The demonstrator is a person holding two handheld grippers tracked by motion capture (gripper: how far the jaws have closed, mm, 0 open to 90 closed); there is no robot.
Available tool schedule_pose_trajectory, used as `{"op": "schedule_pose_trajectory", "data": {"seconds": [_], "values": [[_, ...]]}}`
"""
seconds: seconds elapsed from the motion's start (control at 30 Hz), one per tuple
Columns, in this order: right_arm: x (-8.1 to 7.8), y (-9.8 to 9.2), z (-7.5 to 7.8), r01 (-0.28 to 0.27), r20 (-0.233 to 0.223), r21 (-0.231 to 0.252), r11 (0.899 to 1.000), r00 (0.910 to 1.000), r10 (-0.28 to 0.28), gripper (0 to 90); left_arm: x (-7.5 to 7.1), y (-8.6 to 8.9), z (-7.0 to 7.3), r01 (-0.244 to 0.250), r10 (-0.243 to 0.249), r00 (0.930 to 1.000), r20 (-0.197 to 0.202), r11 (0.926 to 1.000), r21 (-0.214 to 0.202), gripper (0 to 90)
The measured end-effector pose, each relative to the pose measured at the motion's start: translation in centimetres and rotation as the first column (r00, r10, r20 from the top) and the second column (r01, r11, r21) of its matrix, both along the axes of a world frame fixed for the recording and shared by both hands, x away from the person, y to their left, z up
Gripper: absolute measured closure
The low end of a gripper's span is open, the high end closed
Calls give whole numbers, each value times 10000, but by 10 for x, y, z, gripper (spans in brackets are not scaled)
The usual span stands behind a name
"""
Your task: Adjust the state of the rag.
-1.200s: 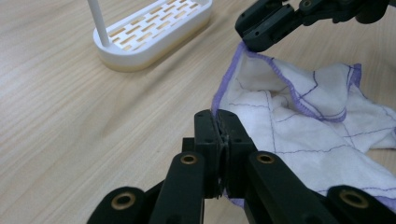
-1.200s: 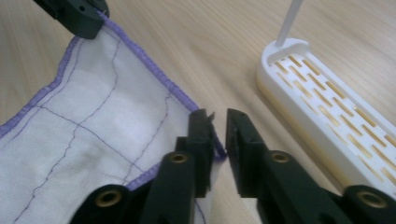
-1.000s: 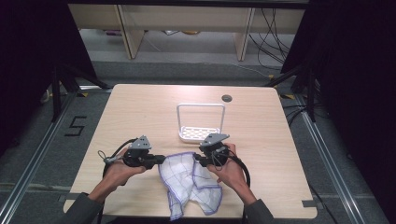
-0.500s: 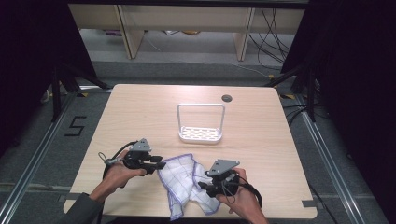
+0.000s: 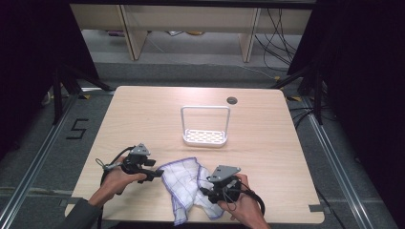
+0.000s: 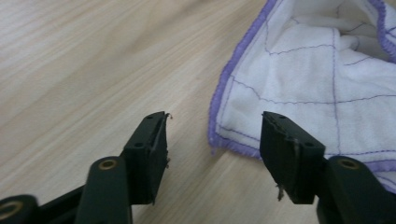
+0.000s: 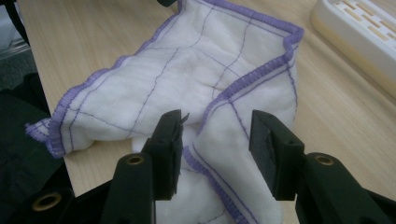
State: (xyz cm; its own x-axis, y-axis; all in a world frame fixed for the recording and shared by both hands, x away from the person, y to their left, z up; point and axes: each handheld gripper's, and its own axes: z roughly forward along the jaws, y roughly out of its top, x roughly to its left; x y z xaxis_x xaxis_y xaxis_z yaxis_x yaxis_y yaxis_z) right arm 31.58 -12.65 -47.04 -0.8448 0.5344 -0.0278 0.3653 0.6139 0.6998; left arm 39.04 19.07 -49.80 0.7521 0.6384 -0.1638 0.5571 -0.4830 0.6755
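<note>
The cloth (image 5: 188, 188) lies crumpled on the near part of the worktop (image 5: 143, 119), between the two grippers, in front of the white rack (image 5: 205, 126). It looks light, soft and limp, so it will probably sag and fold wherever it is lifted; the stitched purple hem seems the firmest place to pinch.

The left gripper (image 6: 212, 135) has just been opening. Its jaws stand spread, with the cloth's corner just beyond them, not between them. The right gripper (image 7: 215, 135) is also spread, and a folded hem of the cloth lies between its jaws, not pressed.

The long axis of the cloth runs from its far edge toward the near worktop edge, where one end reaches.
</note>
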Motion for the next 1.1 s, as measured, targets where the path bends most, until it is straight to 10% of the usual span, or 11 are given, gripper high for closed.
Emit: {"op": "schedule_pose_trajectory", "data": {"seconds": [0.23,0.37,0.87,1.1], "values": [[3,12,-10,-281,27,-773,9966,9996,284,596,1,-11,-6,267,-274,9992,285,9993,259,717],[6,14,-14,-381,219,-1184,9922,9989,409,818,-3,-11,-1,444,-457,9966,681,9988,198,874],[1,-39,56,356,1314,1557,9872,9897,-565,876,-37,6,73,1223,-1032,9709,2159,9895,-772,880],[-1,-46,75,210,1667,1933,9809,9845,-539,877,-49,16,100,1340,-1051,9626,2499,9858,-1014,880]]}}
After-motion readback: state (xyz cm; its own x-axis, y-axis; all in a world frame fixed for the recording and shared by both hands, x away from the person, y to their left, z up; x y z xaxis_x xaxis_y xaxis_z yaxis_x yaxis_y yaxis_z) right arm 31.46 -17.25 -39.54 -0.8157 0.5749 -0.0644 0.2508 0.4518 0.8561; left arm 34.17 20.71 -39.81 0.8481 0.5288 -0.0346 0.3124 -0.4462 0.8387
